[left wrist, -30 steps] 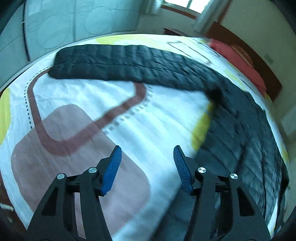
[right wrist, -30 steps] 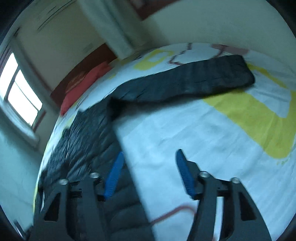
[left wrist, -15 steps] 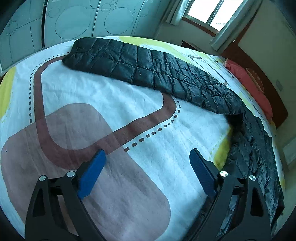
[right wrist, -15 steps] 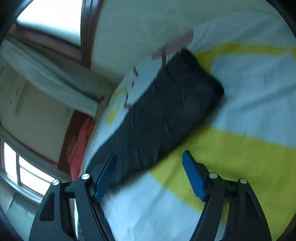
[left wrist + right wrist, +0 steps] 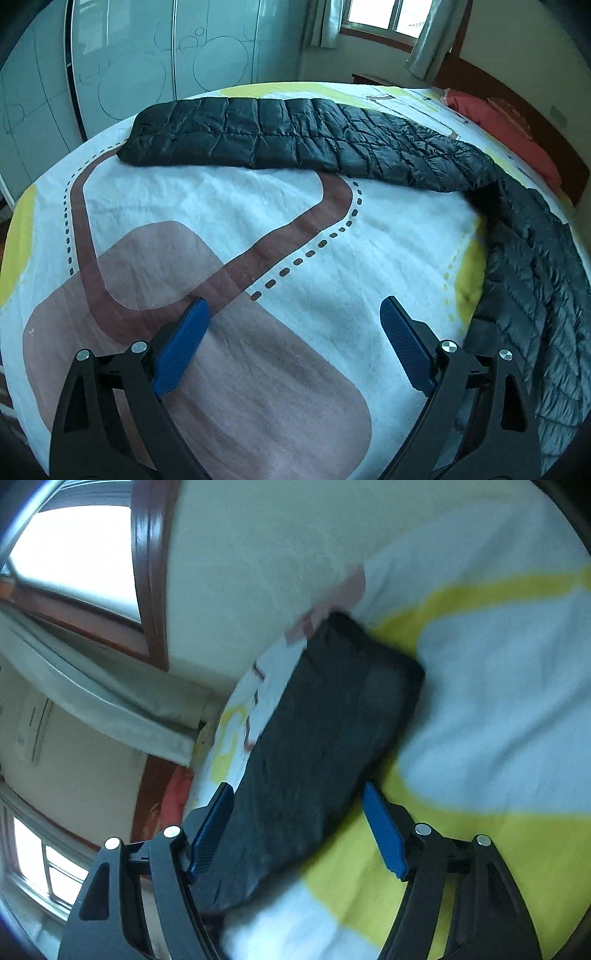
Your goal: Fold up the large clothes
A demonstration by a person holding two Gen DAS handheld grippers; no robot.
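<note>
Black puffer jacket [image 5: 332,144] lies spread across bed [image 5: 258,229], one sleeve along far edge. Both claws wide apart, empty: left gripper [image 5: 291,347] over bare sheet, right gripper [image 5: 295,827] w/ other sleeve [image 5: 325,746] between jaws, ungripped. Likely sleeve-fold step; next needs pinching cuff.

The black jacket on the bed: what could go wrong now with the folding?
The jacket is slippery and puffy, so a sleeve may slide out of a thin pinch. The right gripper is tilted with the sleeve only loosely between open jaws. The left gripper could catch the bedsheet instead.
</note>
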